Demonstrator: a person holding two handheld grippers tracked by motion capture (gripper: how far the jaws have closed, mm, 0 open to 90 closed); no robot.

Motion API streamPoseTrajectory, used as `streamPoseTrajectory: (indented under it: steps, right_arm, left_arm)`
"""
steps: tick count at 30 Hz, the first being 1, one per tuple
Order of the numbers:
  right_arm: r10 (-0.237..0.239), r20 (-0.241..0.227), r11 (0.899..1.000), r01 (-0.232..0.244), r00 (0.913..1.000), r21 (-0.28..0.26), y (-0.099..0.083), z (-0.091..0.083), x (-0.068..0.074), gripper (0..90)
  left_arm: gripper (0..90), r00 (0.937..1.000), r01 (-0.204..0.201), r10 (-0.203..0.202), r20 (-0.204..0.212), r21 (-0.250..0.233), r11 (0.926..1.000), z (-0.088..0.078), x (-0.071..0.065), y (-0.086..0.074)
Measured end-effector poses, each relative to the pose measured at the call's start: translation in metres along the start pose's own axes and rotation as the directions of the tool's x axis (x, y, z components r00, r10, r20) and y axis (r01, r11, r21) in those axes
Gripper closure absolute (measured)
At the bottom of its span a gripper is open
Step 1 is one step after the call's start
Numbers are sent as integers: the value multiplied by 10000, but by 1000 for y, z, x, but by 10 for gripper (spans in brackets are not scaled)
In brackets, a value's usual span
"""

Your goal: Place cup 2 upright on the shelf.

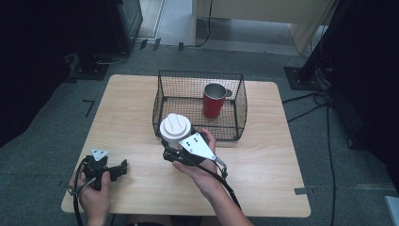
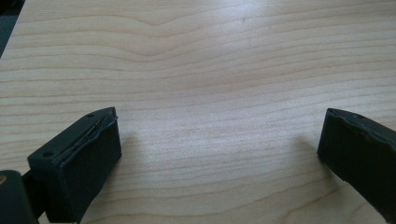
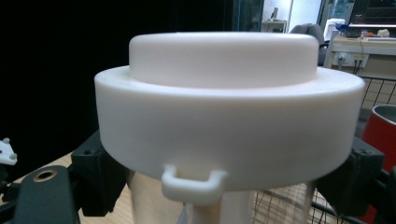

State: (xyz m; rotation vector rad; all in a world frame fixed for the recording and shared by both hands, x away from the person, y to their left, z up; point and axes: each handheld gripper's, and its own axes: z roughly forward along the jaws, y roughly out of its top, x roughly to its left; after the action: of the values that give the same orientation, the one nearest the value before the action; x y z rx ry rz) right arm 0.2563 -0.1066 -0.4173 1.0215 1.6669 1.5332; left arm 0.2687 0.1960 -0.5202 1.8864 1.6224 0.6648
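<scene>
A cup with a wide white lid (image 1: 175, 128) hangs just in front of the wire basket (image 1: 241, 106), above the table. My right gripper (image 1: 173, 147) is shut on the cup's clear body, right under the lid. In the right gripper view the lid (image 3: 229, 107) looms close, and a black jaw presses on each side below it around my right gripper (image 3: 224, 205). My left gripper (image 1: 120, 169) rests near the table's front left corner, open. In the left gripper view its jaws stand wide apart around my left gripper (image 2: 219, 158), with bare wood between them.
A red mug (image 1: 214, 100) with a metal rim stands upright inside the black wire basket at the back middle of the wooden table (image 1: 263, 155). The mug's edge (image 3: 383, 130) shows past the lid. Cables run over the grey floor on the right.
</scene>
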Motion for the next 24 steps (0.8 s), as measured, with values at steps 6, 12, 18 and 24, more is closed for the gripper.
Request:
streamPoseTrajectory:
  steps: [6, 12, 18, 24]
  right_arm:
    - [22, -20, 9997, -22, 10000, -262, 7, 1, -1, 157]
    - [-49, 49, 9991, 51, 10000, -429, 15, 4, -4, 157]
    - [-81, 112, 9983, 88, 9999, -573, 23, 5, -7, 157]
    - [-134, 244, 9974, 150, 9996, -705, 31, 7, -10, 157]
  left_arm:
    - [0, 10000, -1, 1, 3, 0, 10000, 0, 0, 0]
    - [0, 10000, -4, 4, -2, 10, 10000, 0, 0, 0]
    - [0, 10000, -5, 5, -1, 10, 10000, 0, 0, 0]
    - [0, 10000, 3, -3, -1, 10, 10000, 0, 0, 0]
